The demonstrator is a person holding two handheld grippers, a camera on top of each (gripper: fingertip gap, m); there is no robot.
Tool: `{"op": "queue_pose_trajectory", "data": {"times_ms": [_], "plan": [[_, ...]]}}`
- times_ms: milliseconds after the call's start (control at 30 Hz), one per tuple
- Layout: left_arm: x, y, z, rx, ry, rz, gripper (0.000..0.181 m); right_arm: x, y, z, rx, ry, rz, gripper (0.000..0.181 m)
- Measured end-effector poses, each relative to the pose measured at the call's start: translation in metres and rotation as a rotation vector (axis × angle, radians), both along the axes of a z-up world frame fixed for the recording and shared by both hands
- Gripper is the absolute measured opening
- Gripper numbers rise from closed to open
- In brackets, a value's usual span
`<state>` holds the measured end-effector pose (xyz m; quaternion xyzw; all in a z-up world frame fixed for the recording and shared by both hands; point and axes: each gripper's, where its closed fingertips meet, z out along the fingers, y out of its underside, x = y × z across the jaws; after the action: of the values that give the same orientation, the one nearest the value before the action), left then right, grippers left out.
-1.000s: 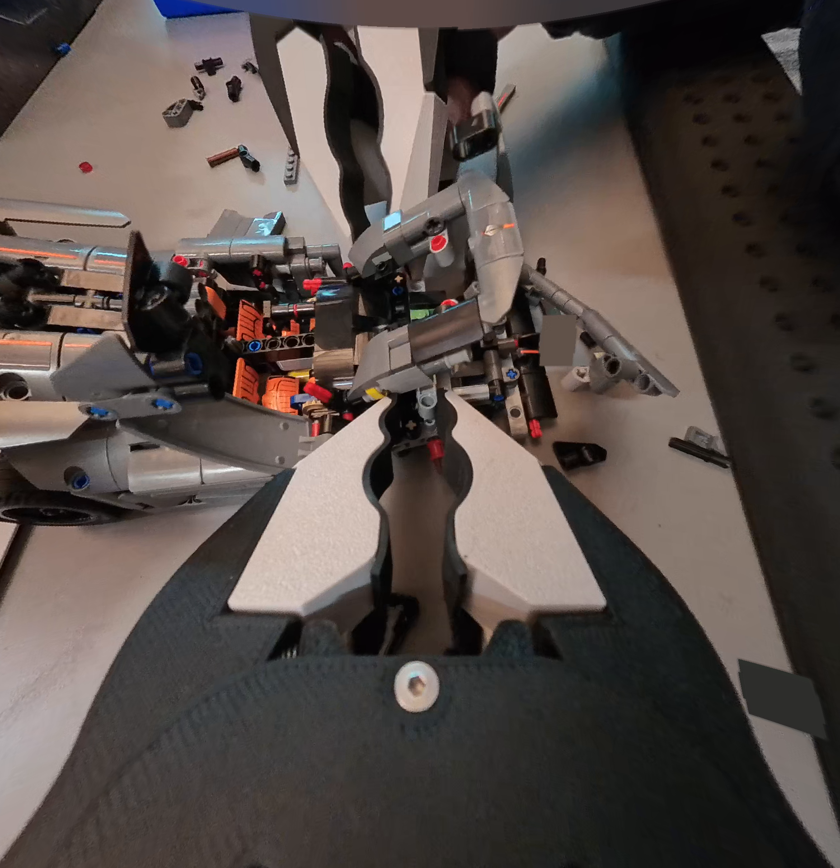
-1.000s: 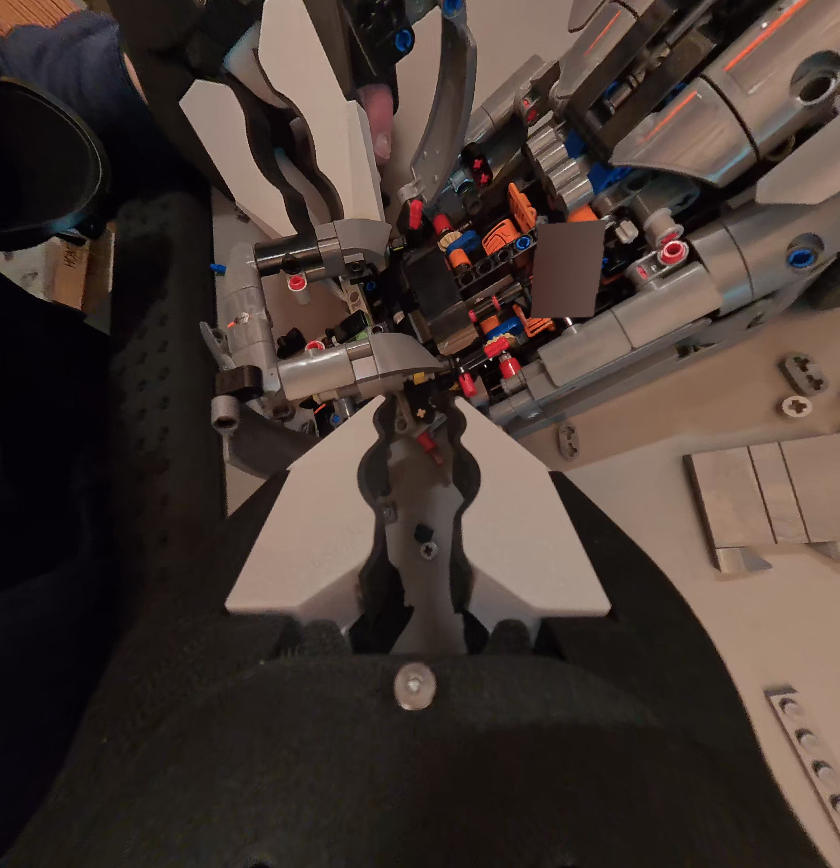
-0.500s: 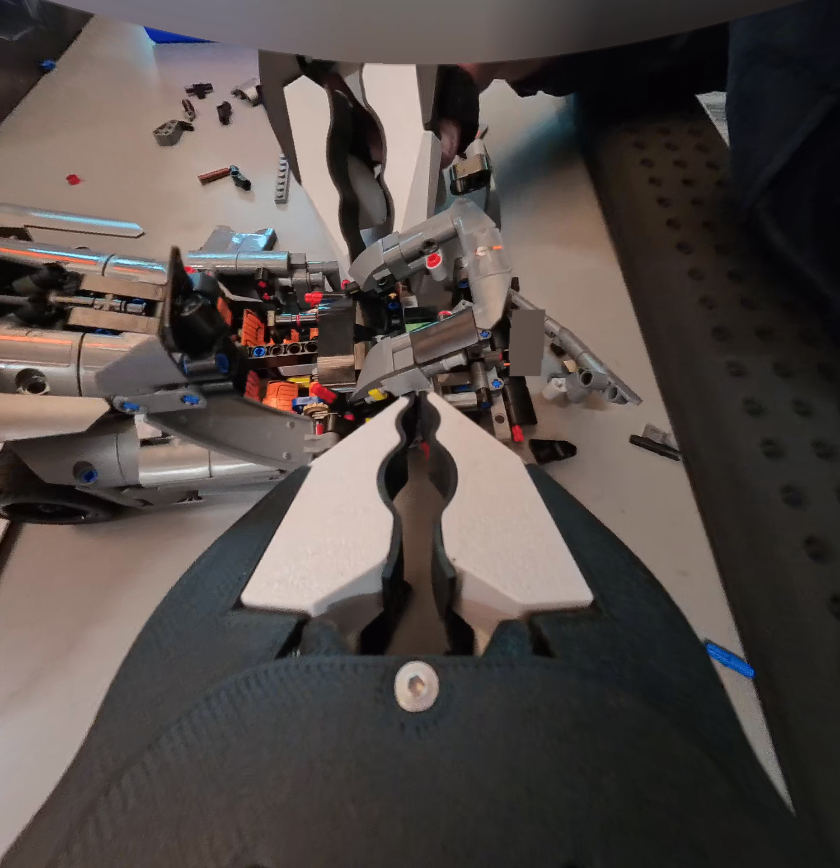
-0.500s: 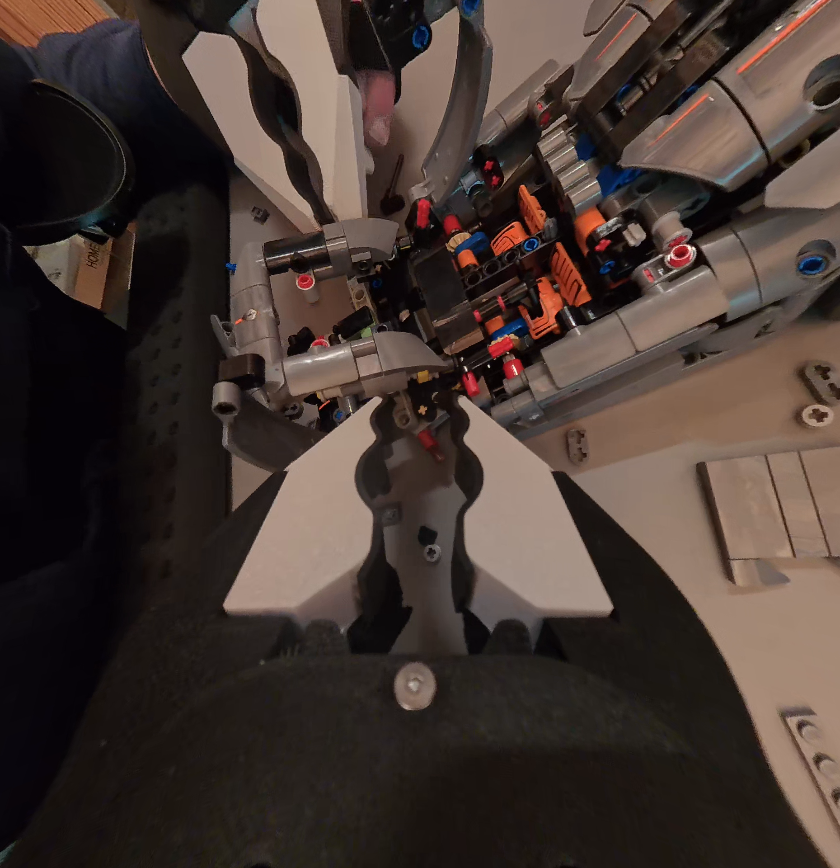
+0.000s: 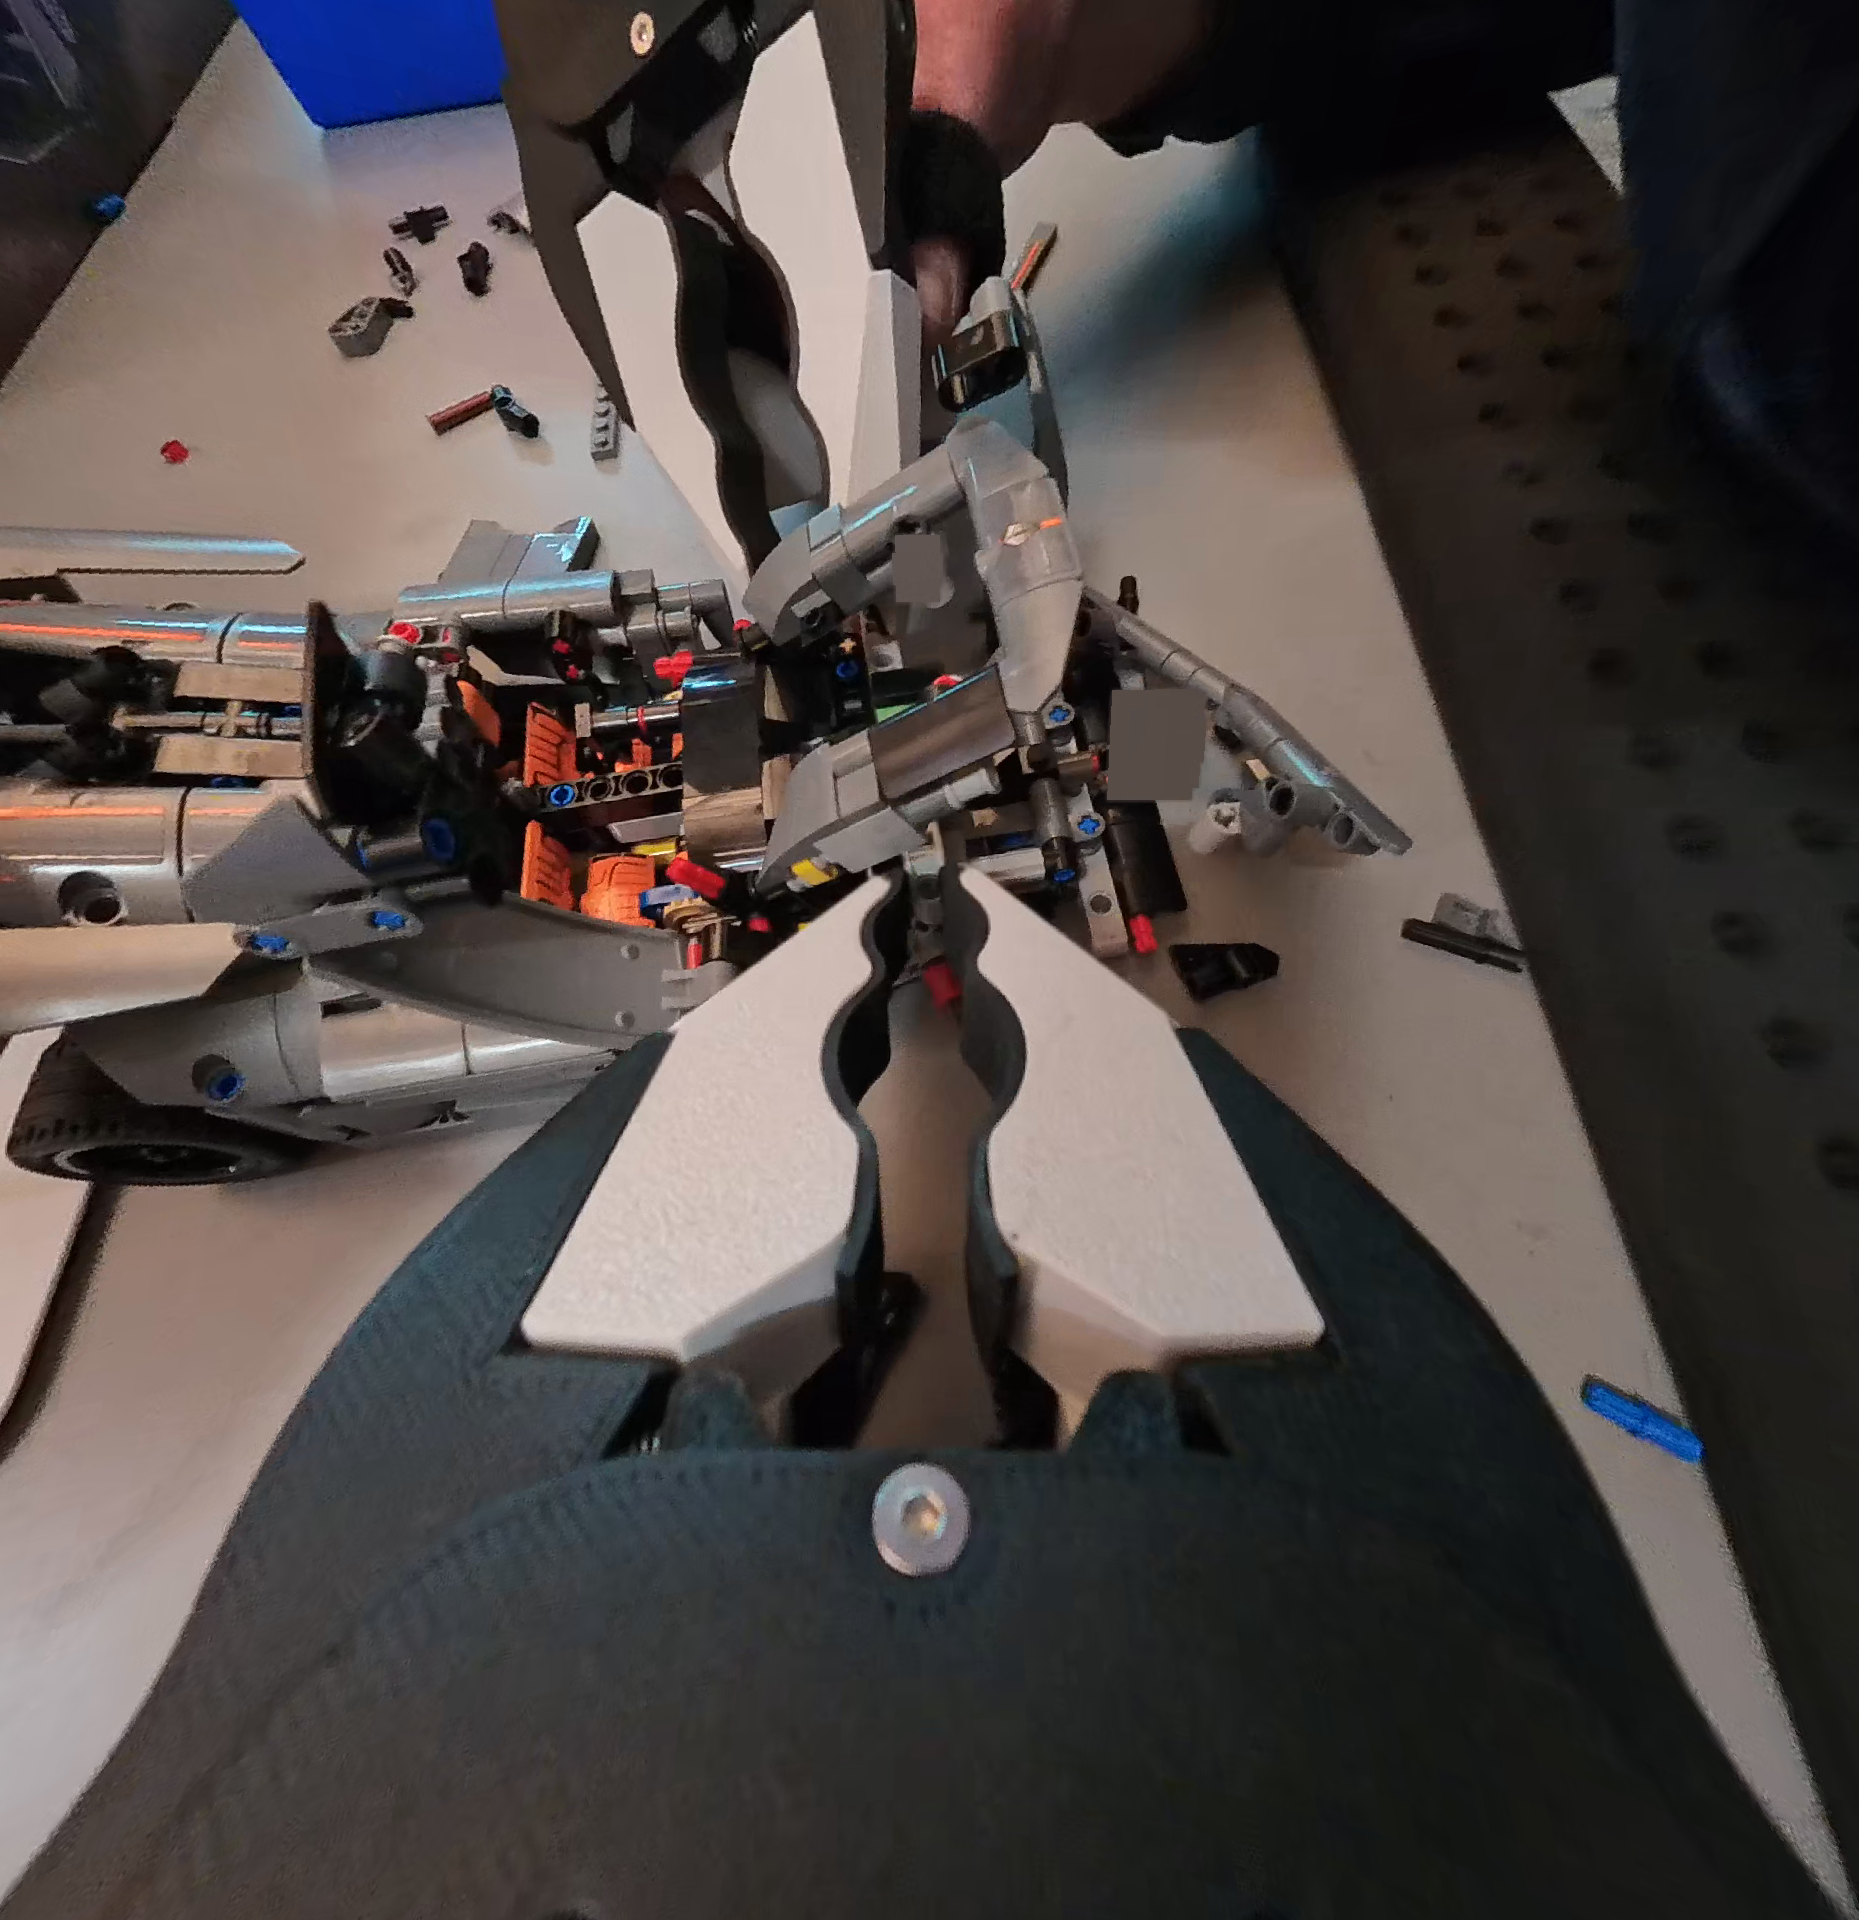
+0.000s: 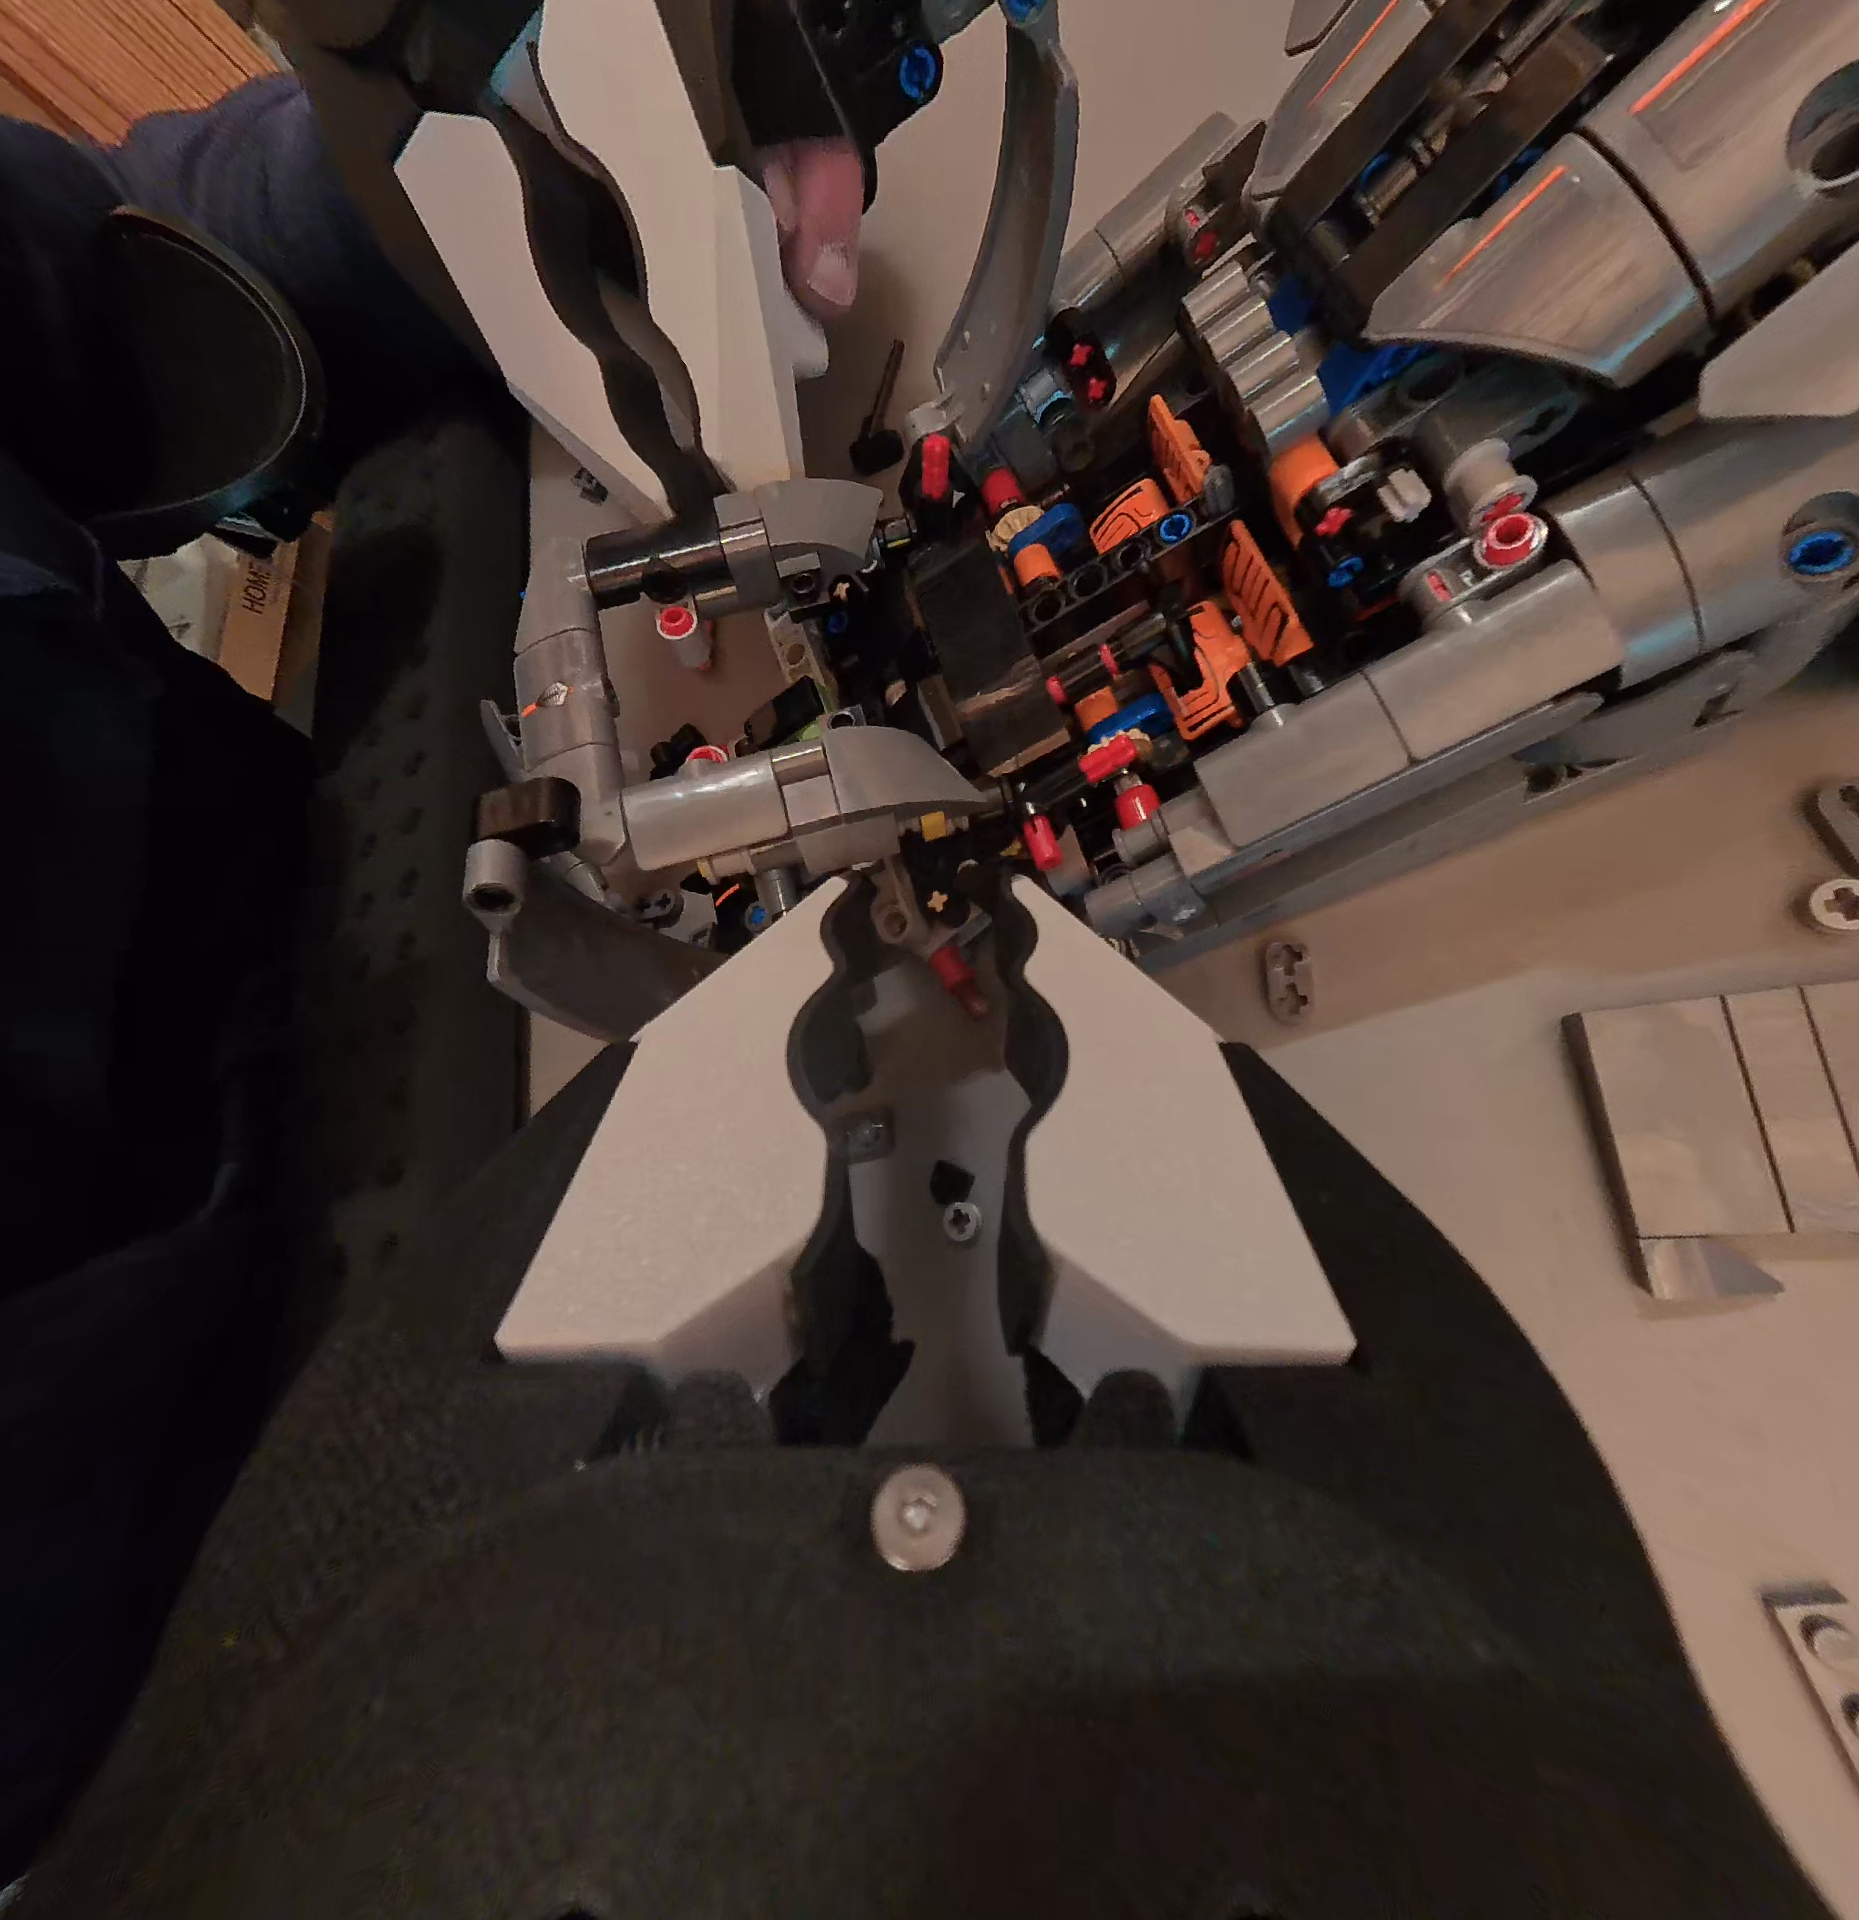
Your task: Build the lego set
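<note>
A grey lego car (image 5: 281, 997) with orange and black insides lies on the pale table (image 5: 229, 1351); it also shows in the right wrist view (image 6: 1476, 665). Its grey U-shaped front frame (image 5: 1018, 582) faces the dark mat. My left gripper (image 5: 925, 881) has its jaws nearly together on a thin grey part at the car's near front corner, just above a red pin (image 5: 940, 982). My right gripper (image 6: 925, 891) reaches in from the opposite side, its jaws a little apart around a tan and black part with a red pin (image 6: 954, 971). Each gripper shows far off in the other's view.
Loose parts lie about: a black piece (image 5: 1221, 966), a blue pin (image 5: 1642, 1418), small dark parts (image 5: 426, 249) at the back. A dark perforated mat (image 5: 1631, 727) borders the table. Grey tiles (image 6: 1735, 1122), a grey beam (image 6: 1839, 1704) and small connectors (image 6: 1839, 902) lie on the right. My right fingertips sit around 8 centimetres from my left ones.
My left jaws have narrowed from clearly apart to nearly together on the car's front corner. My right gripper has kept its grip width and place.
</note>
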<state>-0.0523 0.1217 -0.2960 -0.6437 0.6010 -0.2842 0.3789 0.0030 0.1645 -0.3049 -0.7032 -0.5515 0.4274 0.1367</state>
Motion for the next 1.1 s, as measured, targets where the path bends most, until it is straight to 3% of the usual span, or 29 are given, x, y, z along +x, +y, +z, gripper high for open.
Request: {"op": "queue_pose_trajectory", "data": {"times_ms": [367, 833, 1100], "plan": [[0.003, -0.006, -0.001, 0.043, -0.010, -0.042, 0.003, 0.000, 0.000, 0.000, -0.010, 0.006, 0.008, 0.021], [0.003, 0.003, -0.007, 0.121, 0.054, 0.007, 0.003, -0.001, 0.001, 0.000, -0.017, 0.010, 0.005, 0.021], [0.005, 0.005, -0.010, 0.088, 0.036, 0.027, 0.004, 0.000, 0.002, 0.000, -0.017, 0.003, -0.002, 0.022]]}}
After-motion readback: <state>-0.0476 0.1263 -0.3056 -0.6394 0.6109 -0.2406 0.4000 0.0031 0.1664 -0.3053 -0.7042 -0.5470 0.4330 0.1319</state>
